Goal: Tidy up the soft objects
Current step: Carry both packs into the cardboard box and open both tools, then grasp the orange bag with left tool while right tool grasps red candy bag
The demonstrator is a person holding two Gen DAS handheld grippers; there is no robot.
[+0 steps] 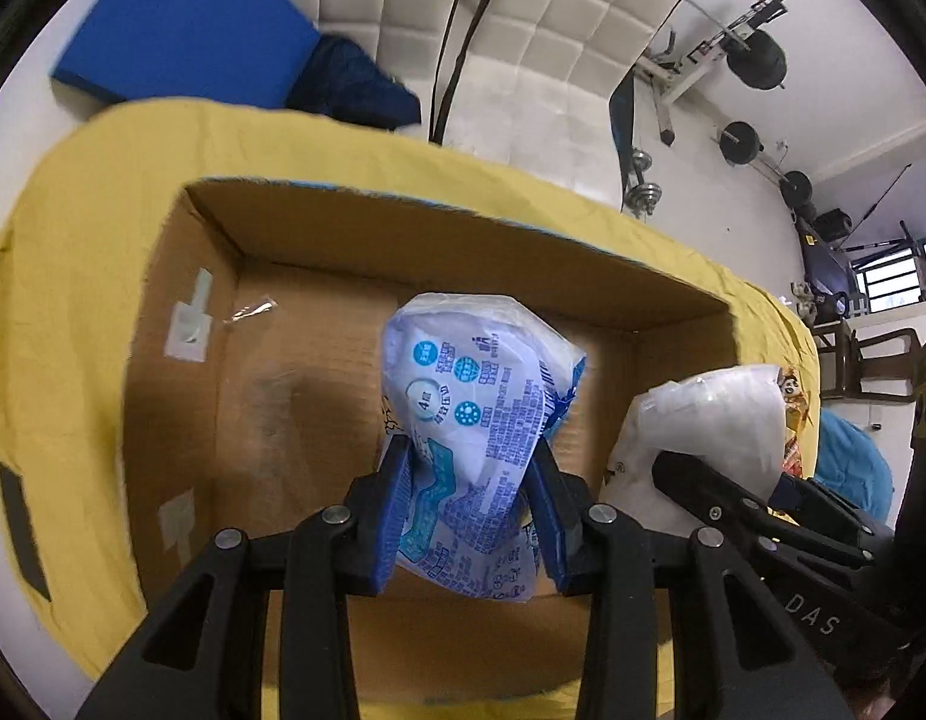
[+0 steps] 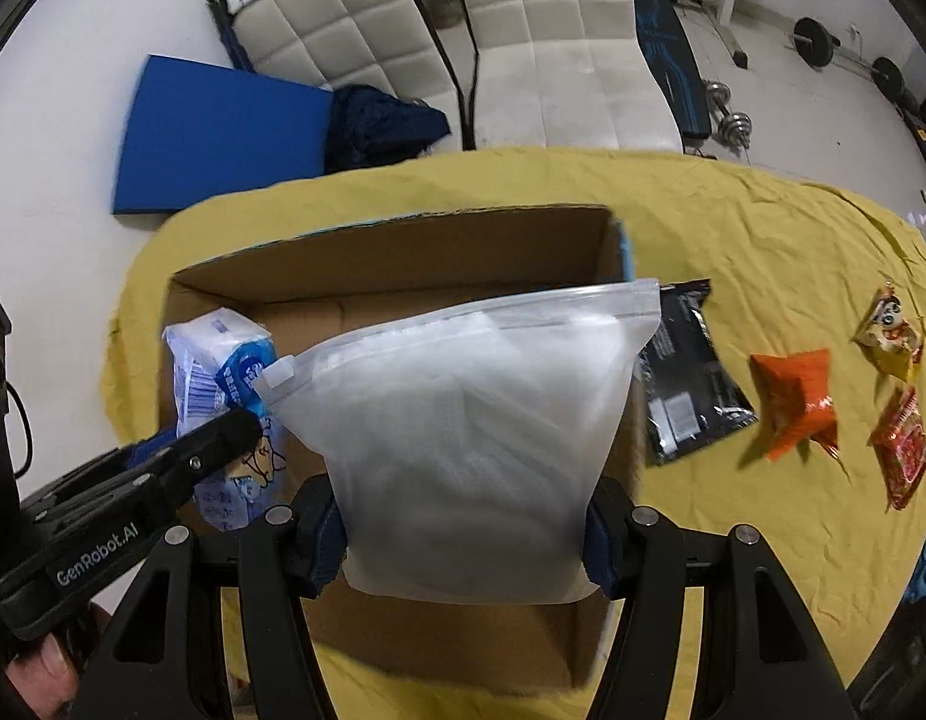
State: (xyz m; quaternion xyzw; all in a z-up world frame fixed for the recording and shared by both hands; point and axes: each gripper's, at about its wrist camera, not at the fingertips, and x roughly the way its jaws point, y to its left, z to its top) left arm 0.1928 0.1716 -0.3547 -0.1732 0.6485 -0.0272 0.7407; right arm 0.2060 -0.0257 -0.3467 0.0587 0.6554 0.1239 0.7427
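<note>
My left gripper (image 1: pixel 472 468) is shut on a blue-and-white tissue pack (image 1: pixel 475 396) and holds it over the open cardboard box (image 1: pixel 319 228). The pack also shows in the right wrist view (image 2: pixel 223 372). My right gripper (image 2: pixel 466 516) is shut on a frosted white zip bag (image 2: pixel 469 432) and holds it above the box (image 2: pixel 403 252), at its right side. The zip bag shows at the right of the left wrist view (image 1: pixel 709 420). The box floor looks bare.
The box stands on a yellow tablecloth (image 2: pixel 733 222). A black packet (image 2: pixel 688 378), an orange snack bag (image 2: pixel 799 396), a red packet (image 2: pixel 901 450) and a cartoon-print packet (image 2: pixel 892 330) lie right of it. A white chair (image 2: pixel 553 60) and blue mat (image 2: pixel 217 132) are behind.
</note>
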